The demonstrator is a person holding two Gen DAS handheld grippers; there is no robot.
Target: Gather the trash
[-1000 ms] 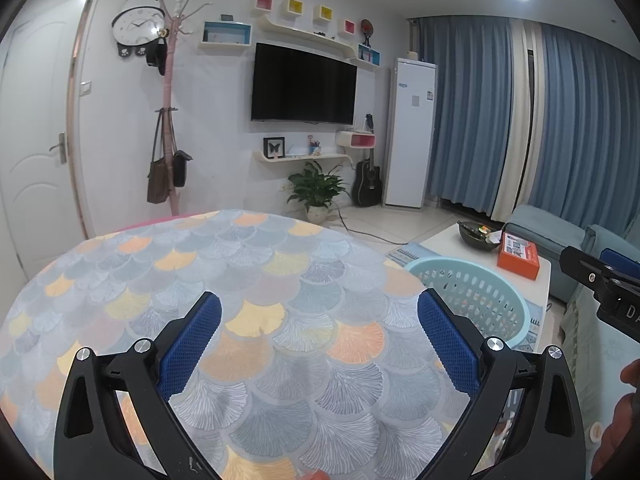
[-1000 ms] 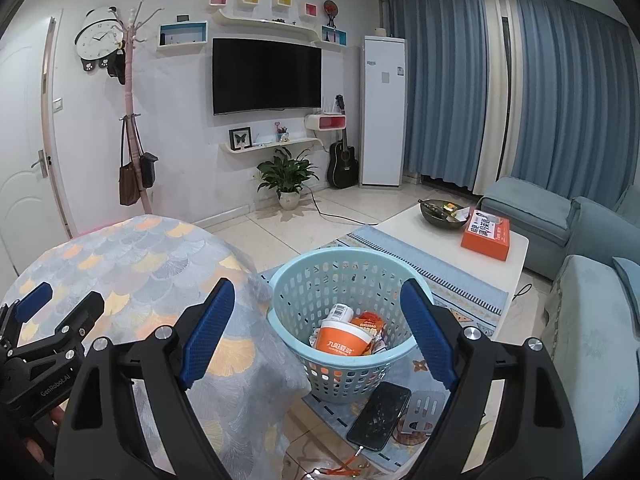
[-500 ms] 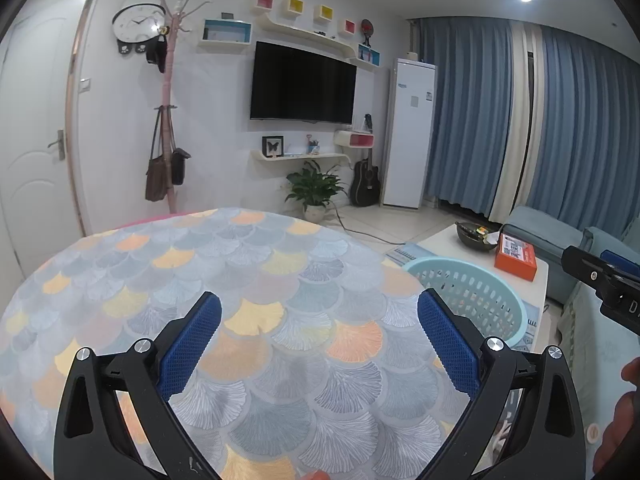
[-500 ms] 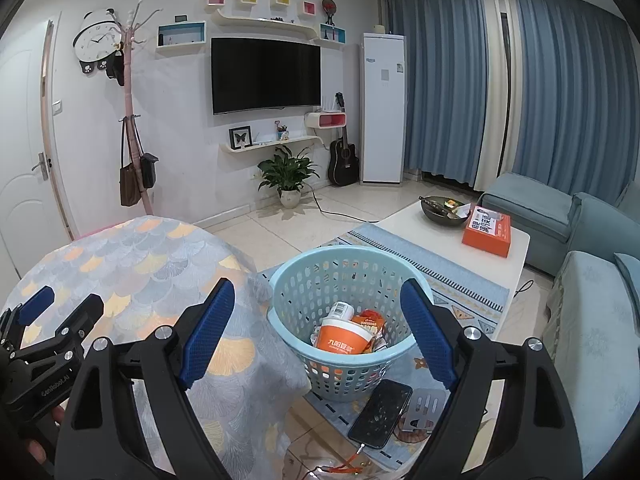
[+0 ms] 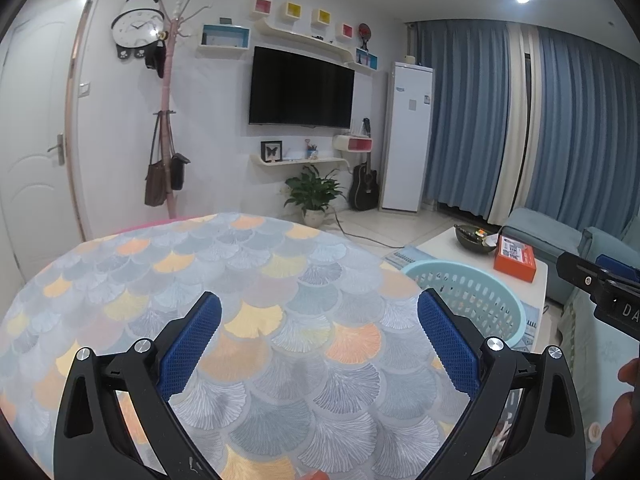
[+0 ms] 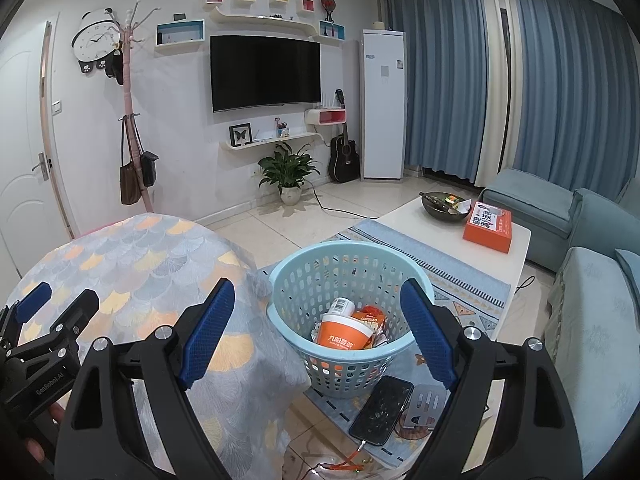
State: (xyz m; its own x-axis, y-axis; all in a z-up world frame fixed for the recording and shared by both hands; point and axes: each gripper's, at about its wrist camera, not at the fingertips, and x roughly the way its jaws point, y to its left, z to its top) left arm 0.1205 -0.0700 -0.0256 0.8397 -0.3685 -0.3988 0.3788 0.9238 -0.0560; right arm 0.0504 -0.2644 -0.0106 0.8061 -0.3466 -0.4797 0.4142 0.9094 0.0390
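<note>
A light blue plastic basket [image 6: 352, 258] stands on the floor beside the round table [image 6: 132, 264]. It holds an orange cup [image 6: 345, 334], a small white bottle [image 6: 343, 305] and orange wrappers [image 6: 370, 314]. My right gripper [image 6: 316, 332] is open and empty, above and in front of the basket. My left gripper [image 5: 319, 340] is open and empty over the scale-patterned tablecloth [image 5: 256, 280]. The basket's rim [image 5: 460, 270] shows past the table's right edge in the left wrist view. The left gripper also shows at the lower left of the right wrist view [image 6: 48, 320].
A phone [image 6: 382, 408] on a cable lies on the floor by the basket. A white coffee table [image 6: 508, 256] bears an orange box [image 6: 488, 226] and a dark bowl [image 6: 442, 204]. Blue sofas [image 6: 592, 300] stand at the right. A coat rack [image 5: 166, 120] stands by the door.
Both views have shifted only slightly; the right gripper has drifted a little. Both grippers stay open and empty.
</note>
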